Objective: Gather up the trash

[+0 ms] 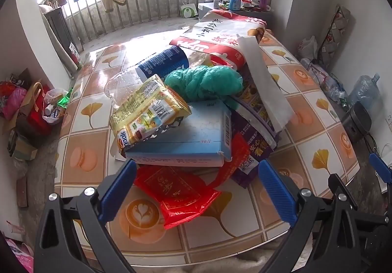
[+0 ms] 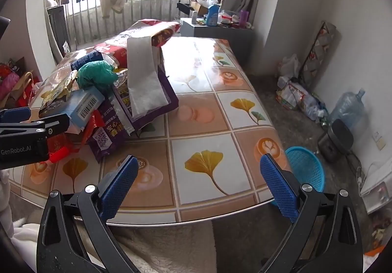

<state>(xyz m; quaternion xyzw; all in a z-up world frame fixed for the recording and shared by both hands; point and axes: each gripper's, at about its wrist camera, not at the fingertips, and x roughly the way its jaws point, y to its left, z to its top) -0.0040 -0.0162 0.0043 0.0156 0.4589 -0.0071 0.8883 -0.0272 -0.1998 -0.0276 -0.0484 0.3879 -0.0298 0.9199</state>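
Note:
A heap of trash lies on the tiled table point(image 1: 318, 130): a yellow snack wrapper point(image 1: 149, 111), a light blue carton point(image 1: 186, 143), a crumpled green bag point(image 1: 203, 81), a red plastic bag point(image 1: 181, 194), a purple packet point(image 1: 254, 150), a white paper strip point(image 1: 264, 81) and a big red-and-white sack point(image 1: 225, 35). My left gripper point(image 1: 197, 167) is open just in front of the carton and above the red bag, touching nothing. My right gripper point(image 2: 199, 160) is open over the bare table point(image 2: 196, 111) near its front edge, right of the heap point(image 2: 103, 91).
A blue mesh basket point(image 2: 306, 170) stands on the floor by the table's right corner. Bags and a water jug point(image 2: 348, 106) line the right wall. More bags point(image 1: 31, 106) sit on the floor at the left. A railing and a cluttered side table point(image 2: 215, 25) are behind.

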